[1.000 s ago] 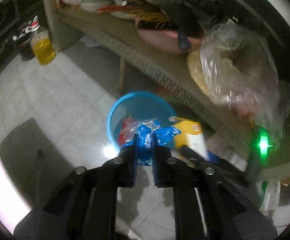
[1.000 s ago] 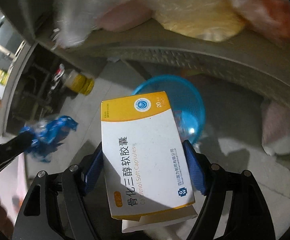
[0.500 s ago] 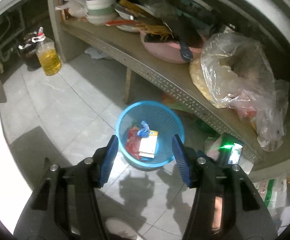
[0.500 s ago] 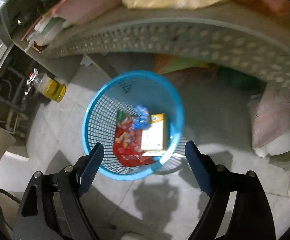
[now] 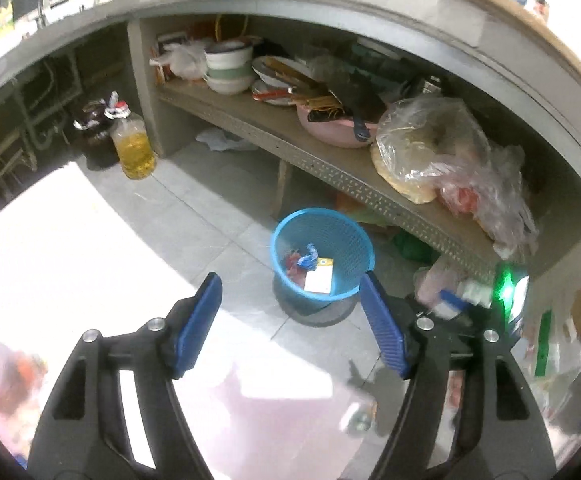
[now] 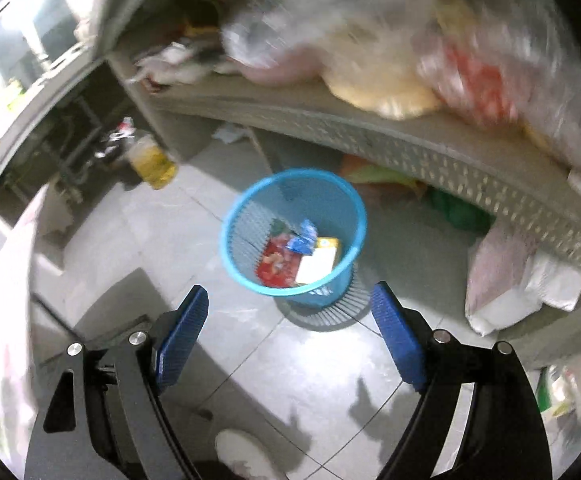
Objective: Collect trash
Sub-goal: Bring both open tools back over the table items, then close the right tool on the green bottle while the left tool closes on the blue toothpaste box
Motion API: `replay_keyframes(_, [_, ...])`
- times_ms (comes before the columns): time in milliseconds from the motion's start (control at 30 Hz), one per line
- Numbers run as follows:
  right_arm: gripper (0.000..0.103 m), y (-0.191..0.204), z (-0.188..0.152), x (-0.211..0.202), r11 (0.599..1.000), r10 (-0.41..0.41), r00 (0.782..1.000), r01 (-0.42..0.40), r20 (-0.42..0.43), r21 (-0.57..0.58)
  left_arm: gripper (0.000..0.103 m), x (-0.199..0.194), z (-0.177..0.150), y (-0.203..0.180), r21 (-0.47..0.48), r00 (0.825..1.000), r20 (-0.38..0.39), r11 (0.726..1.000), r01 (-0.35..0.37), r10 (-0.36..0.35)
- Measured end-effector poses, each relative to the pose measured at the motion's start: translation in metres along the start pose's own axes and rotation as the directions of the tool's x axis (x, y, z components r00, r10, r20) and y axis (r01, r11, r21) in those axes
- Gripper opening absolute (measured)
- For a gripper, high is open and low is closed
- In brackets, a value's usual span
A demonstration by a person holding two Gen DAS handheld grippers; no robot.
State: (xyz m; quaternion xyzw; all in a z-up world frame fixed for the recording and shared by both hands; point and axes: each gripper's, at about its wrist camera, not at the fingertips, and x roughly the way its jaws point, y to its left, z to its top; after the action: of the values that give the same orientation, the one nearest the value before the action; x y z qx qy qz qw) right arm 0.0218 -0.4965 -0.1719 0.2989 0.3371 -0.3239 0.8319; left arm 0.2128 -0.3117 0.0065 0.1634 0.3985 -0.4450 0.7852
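Nearest me, my left tongs (image 5: 290, 322) are spreading wider with nothing between them, and my right tongs (image 6: 288, 336) stand wide and empty. Beyond them on the floor, the blue basket (image 6: 354, 216) holds a white box (image 6: 316, 262), blue wrapper (image 6: 302, 238) and red packet (image 6: 276, 264), so this drop looks done. Next I'd hunt for more trash.

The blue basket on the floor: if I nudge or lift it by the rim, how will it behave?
The blue basket looks like thin open plastic mesh, so probably light and a bit flexible at the rim. It holds only a box and wrappers, so a push would likely slide or tip it on the smooth floor tiles.
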Motion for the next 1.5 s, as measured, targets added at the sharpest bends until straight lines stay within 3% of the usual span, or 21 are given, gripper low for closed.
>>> replay_keyframes(133, [0.083,0.025,0.003,-0.050,0.995,0.076,0.997,-0.073,0.034,-0.066,0.075,-0.048,-0.030,0.016,-0.008,0.999,0.035,1.000,-0.030,0.030])
replay_keyframes(333, [0.086,0.066,0.003,-0.092,0.971,0.185,0.983,-0.183,-0.001,-0.151,0.079,-0.109,-0.086,0.050,-0.122,0.990,0.104,0.989,-0.082,0.095])
replay_keyframes(533, [0.088,0.113,-0.007,-0.120,0.931,0.274,0.961,-0.273,-0.029,-0.241,0.079,-0.156,-0.146,0.086,-0.249,0.972,0.118,0.954,-0.168,0.203])
replay_keyframes(700, [0.089,0.156,-0.022,-0.135,0.871,0.364,0.926,-0.376,-0.096,-0.316,0.079,-0.186,-0.195,0.112,-0.332,0.952,0.101,0.912,-0.241,0.288])
replay_keyframes(800, [0.089,0.183,-0.034,-0.138,0.829,0.413,0.895,-0.446,-0.168,-0.338,0.079,-0.203,-0.220,0.126,-0.378,0.935,0.084,0.879,-0.291,0.346])
replay_keyframes(933, [0.089,0.217,-0.052,-0.137,0.774,0.477,0.834,-0.548,-0.278,-0.317,0.079,-0.220,-0.249,0.142,-0.420,0.910,0.064,0.838,-0.348,0.410])
replay_keyframes(1133, [0.089,0.278,-0.096,-0.119,0.696,0.526,0.700,-0.681,-0.483,-0.229,0.079,-0.219,-0.273,0.158,-0.439,0.882,0.003,0.793,-0.422,0.471])
replay_keyframes(1200, [0.089,0.295,-0.110,-0.112,0.680,0.523,0.666,-0.702,-0.533,-0.211,0.079,-0.218,-0.280,0.166,-0.443,0.874,-0.015,0.780,-0.441,0.485])
replay_keyframes(1333, [0.089,0.318,-0.128,-0.101,0.672,0.499,0.629,-0.715,-0.596,-0.192,0.079,-0.206,-0.289,0.183,-0.453,0.872,-0.059,0.766,-0.457,0.486])
replay_keyframes(1467, [0.089,0.334,-0.137,-0.089,0.688,0.484,0.605,-0.710,-0.633,-0.152,0.073,-0.192,-0.298,0.202,-0.453,0.849,-0.135,0.730,-0.512,0.512])
replay_keyframes(1500, [0.089,0.336,-0.138,-0.086,0.691,0.487,0.594,-0.710,-0.640,-0.133,0.071,-0.189,-0.300,0.206,-0.458,0.850,-0.150,0.727,-0.513,0.505])
